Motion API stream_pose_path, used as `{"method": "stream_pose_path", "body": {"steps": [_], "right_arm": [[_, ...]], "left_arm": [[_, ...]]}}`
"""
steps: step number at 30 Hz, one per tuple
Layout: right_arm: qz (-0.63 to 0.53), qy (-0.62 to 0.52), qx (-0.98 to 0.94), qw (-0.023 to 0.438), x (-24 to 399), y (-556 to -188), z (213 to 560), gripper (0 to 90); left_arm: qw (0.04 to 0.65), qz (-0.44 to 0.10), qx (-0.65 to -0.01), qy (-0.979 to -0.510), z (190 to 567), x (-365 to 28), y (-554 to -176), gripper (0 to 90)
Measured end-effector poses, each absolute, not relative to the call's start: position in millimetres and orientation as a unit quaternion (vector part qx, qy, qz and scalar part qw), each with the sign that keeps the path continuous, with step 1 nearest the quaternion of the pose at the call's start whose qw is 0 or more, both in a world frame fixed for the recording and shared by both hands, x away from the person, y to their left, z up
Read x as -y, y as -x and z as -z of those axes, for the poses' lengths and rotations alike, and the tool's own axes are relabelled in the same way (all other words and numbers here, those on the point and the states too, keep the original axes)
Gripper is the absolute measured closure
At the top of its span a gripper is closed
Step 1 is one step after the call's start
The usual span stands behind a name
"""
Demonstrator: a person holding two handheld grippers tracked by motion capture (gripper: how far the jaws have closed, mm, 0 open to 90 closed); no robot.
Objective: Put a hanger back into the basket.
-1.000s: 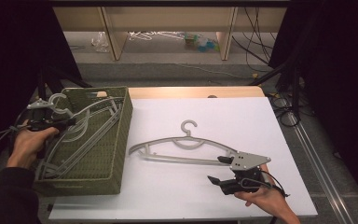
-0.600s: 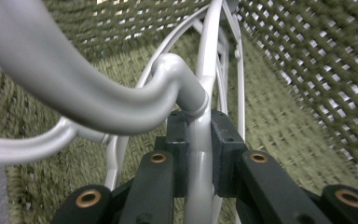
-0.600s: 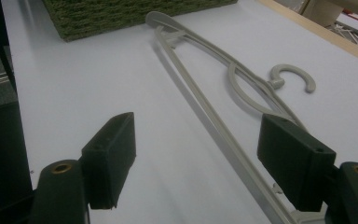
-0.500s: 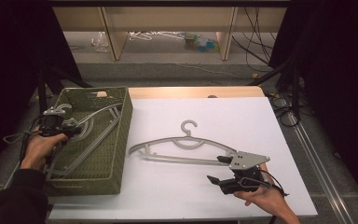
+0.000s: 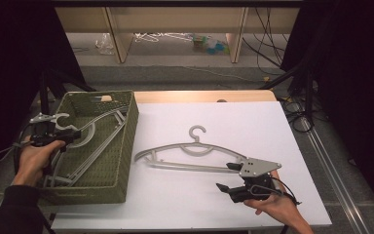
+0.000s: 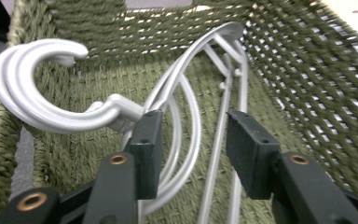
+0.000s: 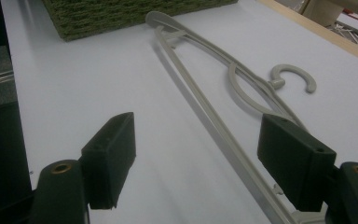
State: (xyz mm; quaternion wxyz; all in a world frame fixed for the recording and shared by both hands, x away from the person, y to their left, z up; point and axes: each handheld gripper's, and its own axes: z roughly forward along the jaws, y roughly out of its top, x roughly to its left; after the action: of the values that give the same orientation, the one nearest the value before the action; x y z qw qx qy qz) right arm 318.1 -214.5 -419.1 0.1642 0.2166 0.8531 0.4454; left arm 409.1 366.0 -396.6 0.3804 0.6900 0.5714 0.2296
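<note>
Hangers of grey plastic lie stacked in the green woven basket at the left of the high view, their hooks poking up over the basket's left rim and their bars slanting down toward its lower corner. The left hand-held gripper sits at that left rim; its jaws have just been opening and now stand partly apart, the left pad just beside the hanger necks below the hooks, nothing pinched between them. Another grey hanger lies flat on the white bench at centre frame, hook pointing to the far edge, its left tip just short of the basket's right wall. The right hand-held gripper, lower right of centre, has its jaws spread wide and empty around that hanger's right end, the bar running between them untouched. Bare white bench stretches above, below and right of the hanger, out to the wooden far edge.
</note>
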Motion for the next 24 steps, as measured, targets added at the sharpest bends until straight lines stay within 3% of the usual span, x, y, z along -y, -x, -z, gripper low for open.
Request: {"method": "stream_pose_path", "body": {"steps": [8, 24], "right_arm": [[-0.442, -0.218, -0.855, 0.160, 214.7, -318.9, 419.3, 28.8], [-0.442, -0.220, -0.854, 0.161, 214.4, -319.1, 420.1, 27.0]], "left_arm": [[0.437, -0.242, -0.551, -0.668, 375.5, -345.1, -380.7, 39.6], [0.475, -0.268, -0.460, -0.700, 359.5, -279.6, -329.8, 28.5]]}}
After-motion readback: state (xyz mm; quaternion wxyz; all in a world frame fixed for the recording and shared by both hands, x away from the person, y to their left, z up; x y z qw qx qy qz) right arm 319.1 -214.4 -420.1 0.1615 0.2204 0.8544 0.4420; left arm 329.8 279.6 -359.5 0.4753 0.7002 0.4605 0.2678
